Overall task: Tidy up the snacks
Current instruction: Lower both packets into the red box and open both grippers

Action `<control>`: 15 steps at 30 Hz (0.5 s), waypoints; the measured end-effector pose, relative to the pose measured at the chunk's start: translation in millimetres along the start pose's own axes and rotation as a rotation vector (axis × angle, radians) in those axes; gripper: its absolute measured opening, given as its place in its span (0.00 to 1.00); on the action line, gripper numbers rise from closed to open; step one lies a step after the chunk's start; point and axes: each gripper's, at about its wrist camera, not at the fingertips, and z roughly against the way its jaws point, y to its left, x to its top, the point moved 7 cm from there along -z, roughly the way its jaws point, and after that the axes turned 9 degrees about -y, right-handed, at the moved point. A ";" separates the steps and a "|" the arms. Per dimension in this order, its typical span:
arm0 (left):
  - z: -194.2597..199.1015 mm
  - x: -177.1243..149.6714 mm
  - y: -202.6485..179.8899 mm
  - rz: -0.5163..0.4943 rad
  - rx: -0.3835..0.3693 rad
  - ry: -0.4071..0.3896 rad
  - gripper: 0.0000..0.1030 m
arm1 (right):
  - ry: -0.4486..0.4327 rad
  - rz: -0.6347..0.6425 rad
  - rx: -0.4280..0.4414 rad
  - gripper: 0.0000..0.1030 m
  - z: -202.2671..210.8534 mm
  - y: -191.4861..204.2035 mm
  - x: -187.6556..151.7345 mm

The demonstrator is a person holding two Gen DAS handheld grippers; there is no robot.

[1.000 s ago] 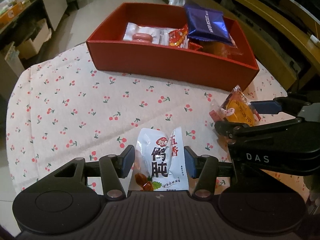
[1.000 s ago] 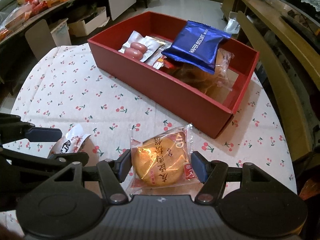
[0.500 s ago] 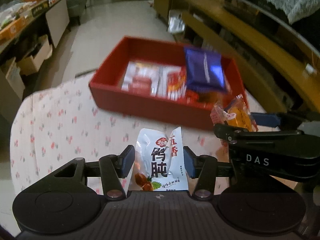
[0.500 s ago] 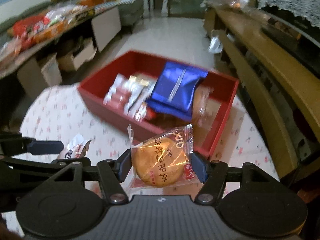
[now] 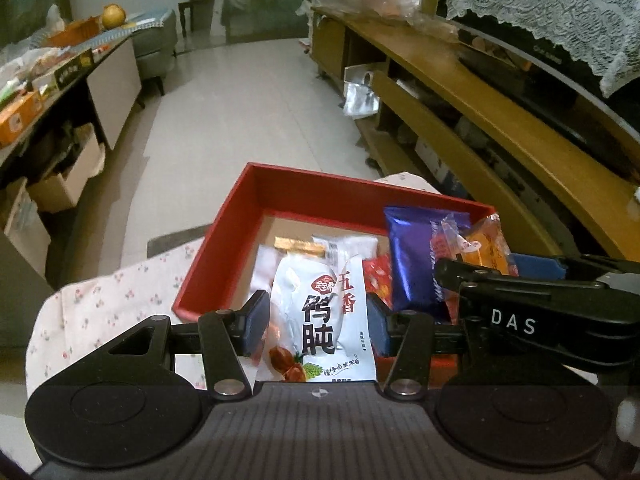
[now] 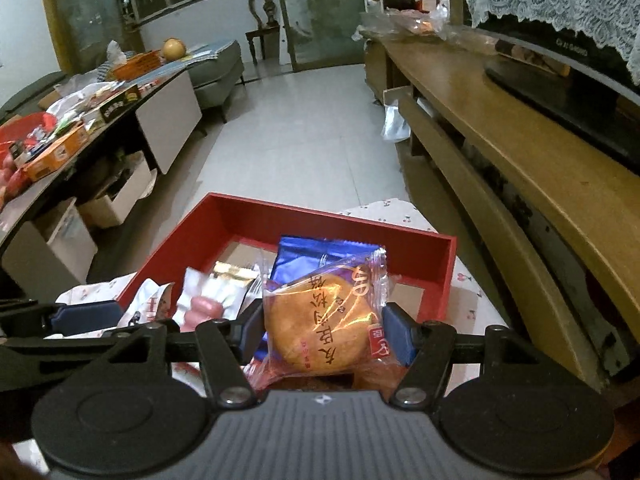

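Left fingers [image 5: 256, 322] clamp the white pouch [image 5: 320, 316] by its side edges; right fingers [image 6: 398, 338] clamp the clear-wrapped cake [image 6: 324, 326] the same way. Both packs sit between the pads, lifted, with the red box [image 6: 446, 276] just ahead and below. Pouch looks light, soft, slick film, likely to slip or crumple, so mid-side grip suits. Cake looks light but crumbly under a loose crinkly wrapper, squeeze gently. Box wall is a rim to clear. Blue pack [image 6: 320, 258] and sausages [image 6: 202, 310] fill the near part beyond the fingers; bare floor shows further in and to the right. Grippers are close side by side, little room between
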 end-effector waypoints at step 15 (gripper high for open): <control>-54.6 4.2 16.9 0.045 0.003 0.032 0.57 | -0.009 0.050 -0.061 0.72 -58.3 -1.4 6.8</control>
